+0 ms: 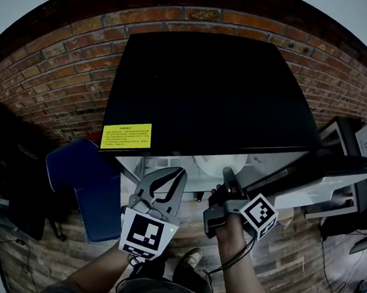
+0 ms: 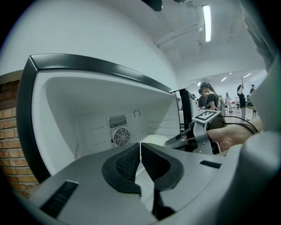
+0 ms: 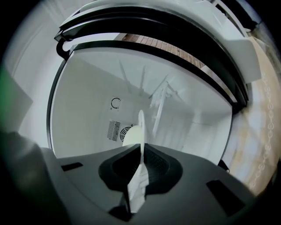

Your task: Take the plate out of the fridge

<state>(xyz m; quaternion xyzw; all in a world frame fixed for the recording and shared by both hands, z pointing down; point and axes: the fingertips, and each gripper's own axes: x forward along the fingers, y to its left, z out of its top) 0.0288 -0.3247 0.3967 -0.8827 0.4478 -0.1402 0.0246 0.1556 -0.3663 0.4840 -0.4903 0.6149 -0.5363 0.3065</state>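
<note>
Standing open by the brick wall (image 1: 56, 82), the big black fridge (image 1: 213, 94) shows its white inside. The white plate (image 3: 133, 134) sits inside it, low down and near the front. The right hand-held gripper (image 3: 141, 153) is shut tight on the plate's near edge, with the thin rim pinched between its pads. The left hand-held gripper (image 2: 140, 151) is closed with nothing in it and waits just beside, in front of the fridge.

To do this step well, I think the right one should pull straight back, slowly, and keep the plate level. The grip is only on a thin edge, so the plate could tip or slip. It should not bump the fridge's frame on the way out.
</note>
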